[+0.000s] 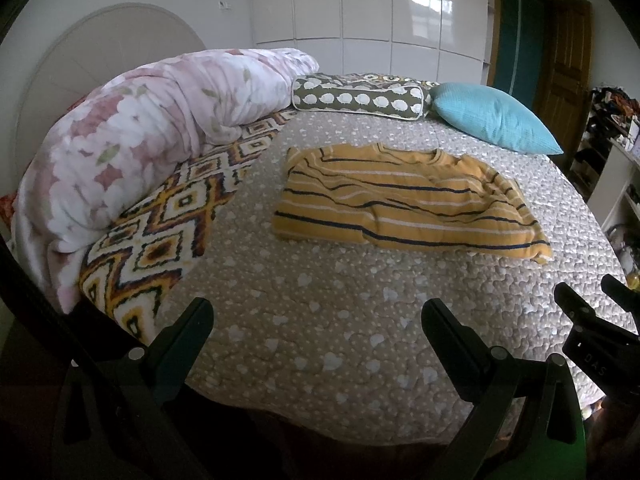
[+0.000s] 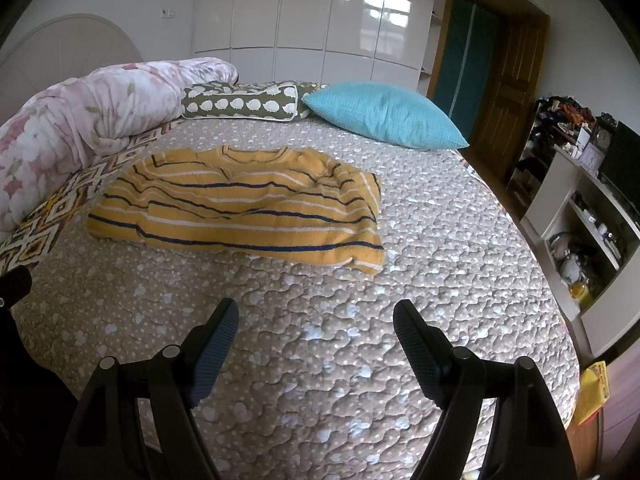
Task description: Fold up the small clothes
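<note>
Your left gripper (image 1: 318,322) has its fingers spread wide with nothing between them, and your right gripper (image 2: 316,322) is the same: parted and empty, both hovering over the near part of the bed (image 2: 320,360). The yellow striped shirt (image 1: 400,200) lies ahead of both sets of fingers, well beyond their tips, flat on the quilt with its neckline at the far side and its hem toward you. It is rumpled, with raised folds across the body and a bunched sleeve on the side toward your right fingers.

Judging by the knit, expect it to be light, soft and limp, with no stiffness to help you; it will sag and drag on the quilted cover rather than slide cleanly. Pinch only the shirt layer, since the quilt beneath could likely catch in your fingers too. The hem corners (image 2: 370,266) nearest your fingertips look like the easiest holds, one per gripper, so you can tension the fabric and smooth the wrinkles before folding. The floral duvet (image 1: 140,140) sits beyond your left fingers, near the shirt.
</note>
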Demonstrator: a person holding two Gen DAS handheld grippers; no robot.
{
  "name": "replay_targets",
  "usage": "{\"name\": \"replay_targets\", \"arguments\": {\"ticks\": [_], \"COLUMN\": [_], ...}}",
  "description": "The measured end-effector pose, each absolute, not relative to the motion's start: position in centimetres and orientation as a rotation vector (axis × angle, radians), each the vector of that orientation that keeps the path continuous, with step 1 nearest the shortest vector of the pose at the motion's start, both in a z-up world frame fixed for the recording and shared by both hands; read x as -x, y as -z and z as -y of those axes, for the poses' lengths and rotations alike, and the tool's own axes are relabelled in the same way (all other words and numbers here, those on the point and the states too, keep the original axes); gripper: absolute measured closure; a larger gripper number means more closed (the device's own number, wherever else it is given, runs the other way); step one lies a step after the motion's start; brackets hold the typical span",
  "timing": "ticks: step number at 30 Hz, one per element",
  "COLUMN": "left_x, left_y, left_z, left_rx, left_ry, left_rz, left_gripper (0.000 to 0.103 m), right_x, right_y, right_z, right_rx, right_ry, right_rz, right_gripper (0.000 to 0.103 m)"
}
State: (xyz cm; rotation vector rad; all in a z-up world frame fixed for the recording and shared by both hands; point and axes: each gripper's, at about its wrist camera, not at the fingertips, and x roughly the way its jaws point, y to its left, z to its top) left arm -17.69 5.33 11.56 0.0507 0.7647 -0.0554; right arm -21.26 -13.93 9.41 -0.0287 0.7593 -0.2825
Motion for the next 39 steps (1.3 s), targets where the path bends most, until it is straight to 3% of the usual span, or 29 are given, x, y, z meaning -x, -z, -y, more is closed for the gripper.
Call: {"name": "replay_targets", "arguments": {"ticks": [6,16,28,29,31,33,39], "left_x": [16.2,9.4,10.3,10.3,10.2,9.8,2.0], "left_y": [-9.7,0.0,0.4,-0.1,-1.3,-3.0,-3.8], "left_z": [-4.9,-5.1,-4.6,-4.7,-5.2,-6.1,-8.8], "left_rx": [-0.038,-0.057,-0.127,-0.123,-0.064,-0.013,0.134], "left_ry": [0.064,-0.001,0.007,0.034,0.098,0.14,0.205], "left_rz": [-0.778,-0.987,-0.95,-0.962,-0.96,-0.921,-0.949], "left_gripper": [0.0,0.0,0.0,0.002,0.015,0.015,0.011], "right_x": [20.8,20.0,17.8,17.7,17.5,17.1,14.4], "right_y": [-8.1,-4.8,-2.7,-2.7,-2.8,-3.0,-3.1], "right_z": [14.5,18.1,19.5,19.6,20.1,20.7,25.3], "right_rx": [0.015,-0.09,-0.148,-0.15,-0.153,-0.163,-0.372], "right_ry": [0.286,0.319,0.287,0.284,0.28,0.277,0.207], "right_rz": [-0.792,-0.879,-0.912,-0.912,-0.905,-0.894,-0.841], "right_gripper": [0.018,0.018,0.018,0.018,0.018,0.018,0.017]}}
